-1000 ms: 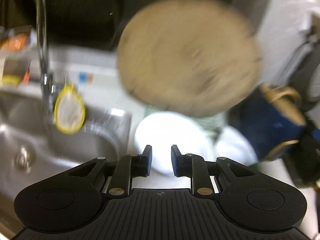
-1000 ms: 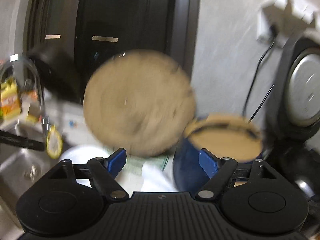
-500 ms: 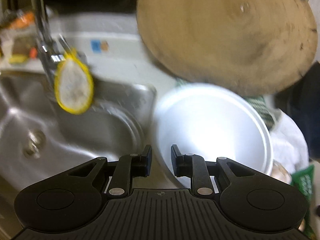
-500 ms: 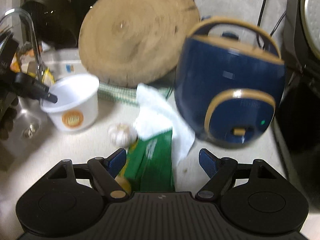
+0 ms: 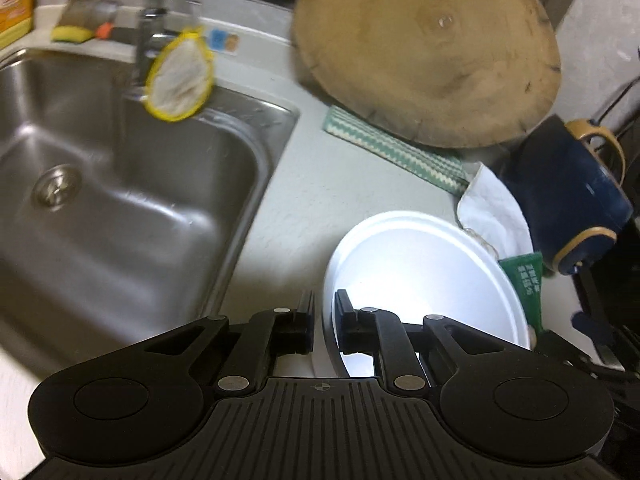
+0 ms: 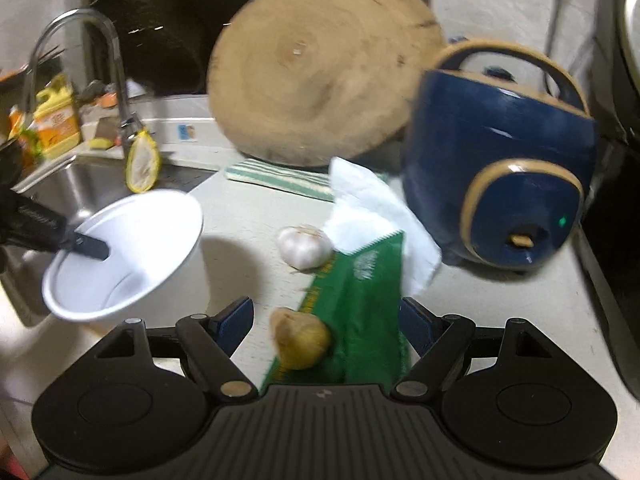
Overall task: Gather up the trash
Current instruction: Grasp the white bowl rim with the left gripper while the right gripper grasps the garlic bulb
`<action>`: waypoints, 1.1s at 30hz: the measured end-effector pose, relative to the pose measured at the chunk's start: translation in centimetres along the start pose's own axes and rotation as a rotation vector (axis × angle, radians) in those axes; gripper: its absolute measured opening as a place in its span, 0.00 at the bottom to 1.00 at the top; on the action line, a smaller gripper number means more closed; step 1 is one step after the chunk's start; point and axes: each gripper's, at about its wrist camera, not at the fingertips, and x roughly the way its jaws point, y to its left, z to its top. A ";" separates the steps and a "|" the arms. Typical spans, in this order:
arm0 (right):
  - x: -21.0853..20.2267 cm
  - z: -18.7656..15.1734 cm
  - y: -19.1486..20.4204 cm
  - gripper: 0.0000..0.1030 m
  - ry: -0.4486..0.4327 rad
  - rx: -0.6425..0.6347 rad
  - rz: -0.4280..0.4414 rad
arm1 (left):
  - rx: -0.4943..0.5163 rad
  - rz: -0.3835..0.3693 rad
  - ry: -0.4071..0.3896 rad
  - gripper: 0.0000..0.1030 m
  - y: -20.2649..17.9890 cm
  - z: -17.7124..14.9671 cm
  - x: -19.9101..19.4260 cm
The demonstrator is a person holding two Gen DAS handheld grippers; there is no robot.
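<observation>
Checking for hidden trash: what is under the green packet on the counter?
The green packet lies over the lower edge of a white paper napkin; a yellowish lump sits against its left edge. What is under its near end is hidden by the right claw.

Dim indoor light; glare blows out the white bowl (image 5: 420, 264) interior and streaks the steel sink (image 5: 132, 184). Motion blur softens the wooden board (image 6: 320, 68) and blue pot (image 6: 496, 152); fisheye bending and dark corners frame both views

Brushed steel sink (image 5: 168, 184), rough wooden board (image 5: 432, 48), glossy blue cooker (image 6: 496, 160)
</observation>
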 end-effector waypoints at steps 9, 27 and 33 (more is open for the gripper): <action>4.4 2.5 1.5 0.67 0.038 -0.048 0.062 | -0.006 -0.010 0.012 0.14 0.7 -2.2 -1.6; 12.5 6.0 1.0 0.52 0.160 -0.003 0.048 | 0.022 -0.049 0.051 0.19 -0.5 -3.7 -0.6; 7.2 5.3 0.6 0.52 0.089 0.051 0.101 | 0.026 -0.067 0.072 0.15 -0.8 -3.6 -0.3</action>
